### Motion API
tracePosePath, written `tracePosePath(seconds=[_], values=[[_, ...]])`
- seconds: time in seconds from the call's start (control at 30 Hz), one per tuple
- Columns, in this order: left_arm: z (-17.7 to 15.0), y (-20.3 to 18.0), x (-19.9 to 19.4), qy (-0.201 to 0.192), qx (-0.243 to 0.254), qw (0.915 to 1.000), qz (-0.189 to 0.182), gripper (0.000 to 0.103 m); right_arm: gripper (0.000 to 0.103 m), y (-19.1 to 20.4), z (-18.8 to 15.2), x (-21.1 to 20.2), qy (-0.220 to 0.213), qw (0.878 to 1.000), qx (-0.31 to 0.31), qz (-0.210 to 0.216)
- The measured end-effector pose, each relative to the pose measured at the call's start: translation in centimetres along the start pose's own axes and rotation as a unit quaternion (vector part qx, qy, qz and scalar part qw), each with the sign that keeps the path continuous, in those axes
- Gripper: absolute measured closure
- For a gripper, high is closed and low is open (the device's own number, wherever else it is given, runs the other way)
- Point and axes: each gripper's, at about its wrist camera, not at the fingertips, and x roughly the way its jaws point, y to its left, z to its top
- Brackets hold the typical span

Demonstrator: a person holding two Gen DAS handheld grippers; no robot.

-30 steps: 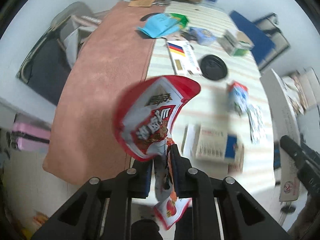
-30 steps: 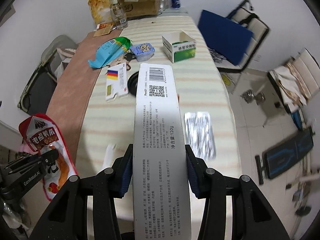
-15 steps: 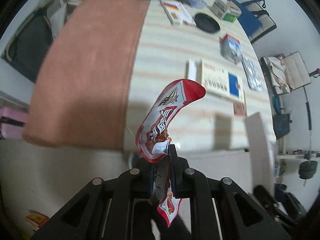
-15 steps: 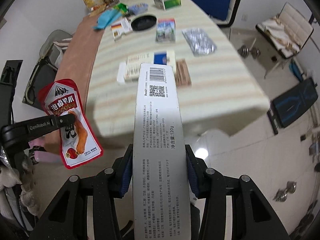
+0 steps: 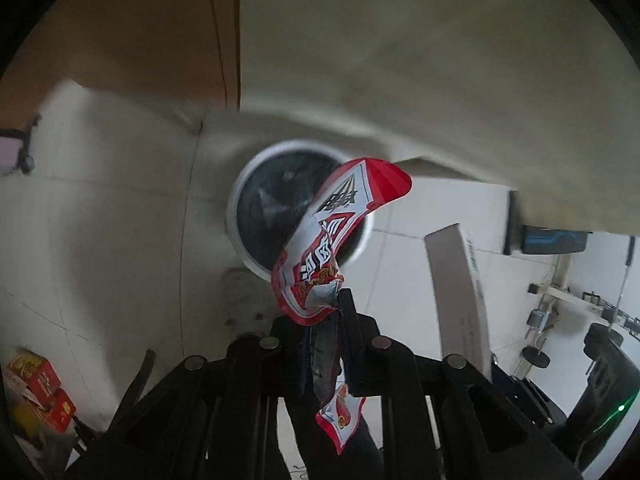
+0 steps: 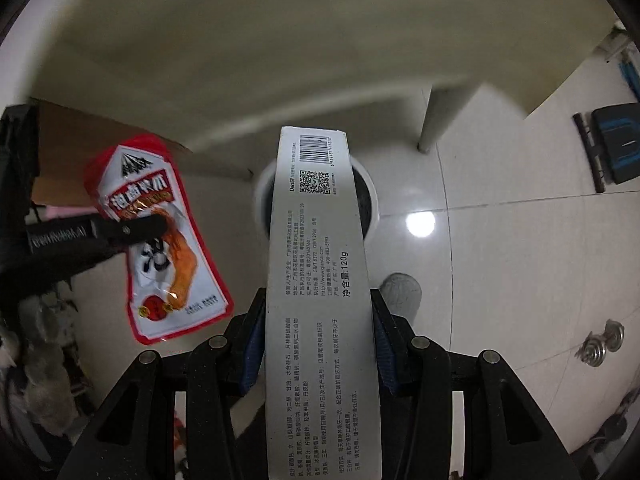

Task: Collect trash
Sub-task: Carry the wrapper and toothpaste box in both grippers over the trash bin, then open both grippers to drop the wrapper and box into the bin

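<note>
Your left gripper (image 5: 326, 312) is clamped nearly shut on the red snack wrapper (image 5: 340, 232), which curls up over the white-rimmed trash bin (image 5: 248, 184) on the floor. Your right gripper (image 6: 318, 340) grips the long grey box (image 6: 318, 264) across its width, jaws partly apart, the box's barcode end over the bin's dark opening. A second ago both pieces hung above the striped table; now you've brought both hands down beside the table edge (image 6: 280, 60), with floor tiles (image 6: 500, 240) all around.
</note>
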Motion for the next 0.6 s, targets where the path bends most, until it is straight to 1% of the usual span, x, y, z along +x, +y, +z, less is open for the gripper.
tracePosePath(seconds=[0.03,0.07,0.13,0.17,0.2,0.23,0.27,0.3,0.33,0.37,0.4,0.43,0.53,0.6], values=[[0.6,0.6,1.8,0.009,-0.003,0.9999,0.006,0.09,0.054,-0.5,0.3,2.3,0.007,1.0,0.003,0.005],[1.4,1.4,4.0,0.021,-0.006,0.9997,0.012,0.09,0.053,-1.2,0.9,5.4,0.018,1.0,0.009,0.016],[2.6,2.6,7.2,0.033,-0.008,0.9992,0.022,0.088,0.052,-2.0,1.9,10.0,0.036,0.999,0.007,0.023],[3.3,2.9,8.7,0.039,-0.009,0.9988,0.029,0.084,0.052,-2.5,2.4,11.9,0.035,0.999,0.011,0.02],[3.9,3.5,10.1,0.037,-0.011,0.9988,0.031,0.08,0.049,-2.8,2.8,13.4,0.035,0.999,0.013,0.022],[4.3,3.8,10.8,0.032,-0.01,0.999,0.031,0.063,0.036,-3.3,3.2,15.2,0.038,0.999,0.017,0.024],[4.6,4.1,11.4,0.028,-0.007,0.999,0.035,0.037,0.029,-3.5,3.4,16.2,0.038,0.999,0.021,0.022],[4.9,4.4,11.9,0.018,-0.004,0.9987,0.047,0.026,0.019,-3.8,3.6,17.5,0.038,0.999,0.025,0.017],[5.0,4.5,11.8,0.006,-0.001,0.9981,0.061,0.017,0.015,-3.9,4.0,17.9,0.037,0.999,0.026,0.009],[5.0,4.5,11.7,-0.006,0.005,0.9969,0.078,0.016,0.012,-3.9,4.0,18.5,0.034,0.999,0.022,-0.013],[4.8,4.5,11.6,-0.017,0.012,0.9951,0.096,0.014,0.003,-3.8,4.1,18.7,0.03,0.999,0.018,-0.031],[4.6,4.6,11.4,-0.022,0.017,0.994,0.106,0.001,0.0,-3.7,4.1,18.9,0.025,0.998,0.015,-0.047],[3.4,4.8,10.7,-0.034,0.038,0.9898,0.133,0.0,0.0,-3.7,4.3,19.1,0.012,0.997,0.01,-0.08],[2.4,4.8,10.3,-0.035,0.051,0.9868,0.15,0.0,0.0,-3.0,4.3,18.7,0.005,0.995,0.003,-0.101]])
